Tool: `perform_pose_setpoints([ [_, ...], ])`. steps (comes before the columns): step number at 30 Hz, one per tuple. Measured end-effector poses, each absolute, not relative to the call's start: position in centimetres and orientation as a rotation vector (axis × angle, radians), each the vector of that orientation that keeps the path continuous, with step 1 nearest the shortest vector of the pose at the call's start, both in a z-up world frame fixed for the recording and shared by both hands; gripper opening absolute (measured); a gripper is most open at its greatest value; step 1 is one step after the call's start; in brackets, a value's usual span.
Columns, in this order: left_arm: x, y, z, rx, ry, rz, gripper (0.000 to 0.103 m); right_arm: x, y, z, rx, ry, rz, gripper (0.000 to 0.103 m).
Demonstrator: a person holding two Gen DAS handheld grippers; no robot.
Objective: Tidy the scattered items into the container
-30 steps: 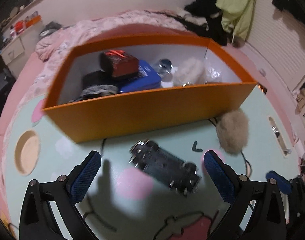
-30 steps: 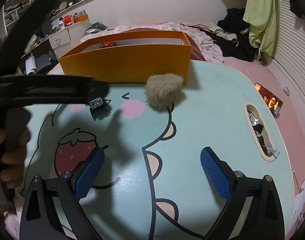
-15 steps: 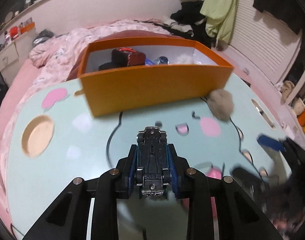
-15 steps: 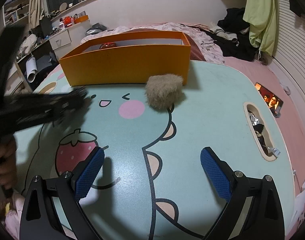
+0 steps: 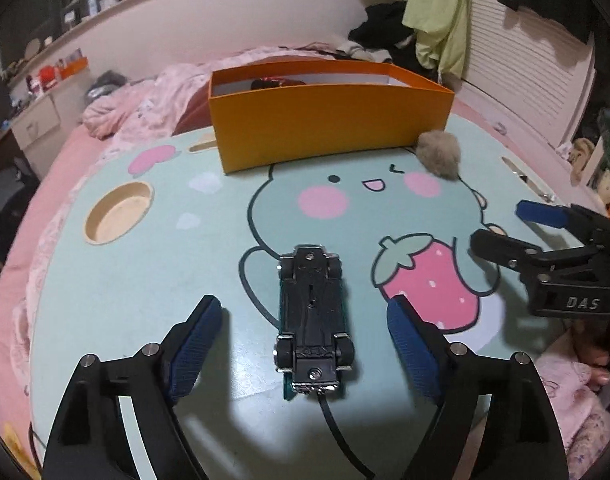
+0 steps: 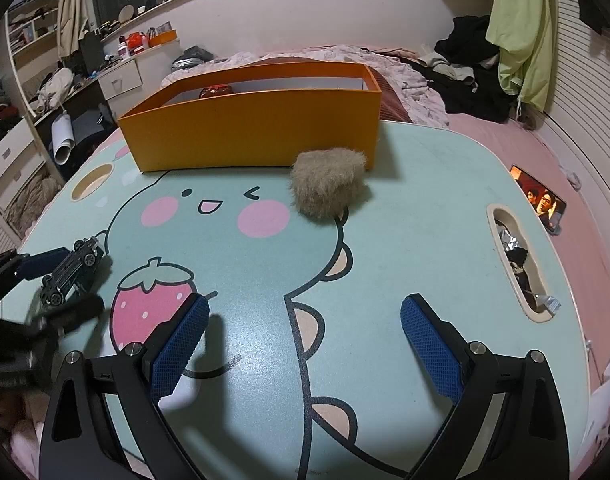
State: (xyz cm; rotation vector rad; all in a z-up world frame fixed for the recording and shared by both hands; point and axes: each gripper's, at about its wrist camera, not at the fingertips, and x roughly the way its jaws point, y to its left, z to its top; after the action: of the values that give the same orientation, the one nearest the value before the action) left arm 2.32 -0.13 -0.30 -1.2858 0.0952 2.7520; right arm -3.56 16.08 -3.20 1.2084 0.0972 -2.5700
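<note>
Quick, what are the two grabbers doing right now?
Left gripper: opening, toy car between its fingers, not gripped.
Right gripper: open, holding nothing.

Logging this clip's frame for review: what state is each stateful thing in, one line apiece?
toy car: upside down on the table, wheels up, between the jaws, ungripped.
left gripper: jaws opening, pads clear of the car.
right gripper: open, nothing between the jaws.
orange box: open-topped, upright, items already inside.
fluffy ball: on the table outside the box, by its front wall.
</note>
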Motion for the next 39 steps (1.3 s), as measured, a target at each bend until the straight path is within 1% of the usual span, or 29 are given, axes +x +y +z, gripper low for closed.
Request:
perform_pose_setpoints([
  [9,2.26,-0.56,-0.61,-1.303,0.073,2.782,0.094,-3.48,16.02,-3.15,1.209,0.101,-2.571,0.097],
  [14,2.22,-0.82,-0.71,-1.322,0.064,2.788,0.098,-3.61,15.70,-3.18,1.227,0.152,-2.578,0.097],
  [20,2.16,-0.98,-0.76,-1.347,0.060,2.791,0.102,-3.70,15.89,-3.23,1.227,0.151,-2.579,0.097],
  [39,2.16,-1.00,-0.77,-1.351,0.061,2.792,0.103,-3.80,15.95,-3.23,1.230,0.159,-2.583,0.097],
])
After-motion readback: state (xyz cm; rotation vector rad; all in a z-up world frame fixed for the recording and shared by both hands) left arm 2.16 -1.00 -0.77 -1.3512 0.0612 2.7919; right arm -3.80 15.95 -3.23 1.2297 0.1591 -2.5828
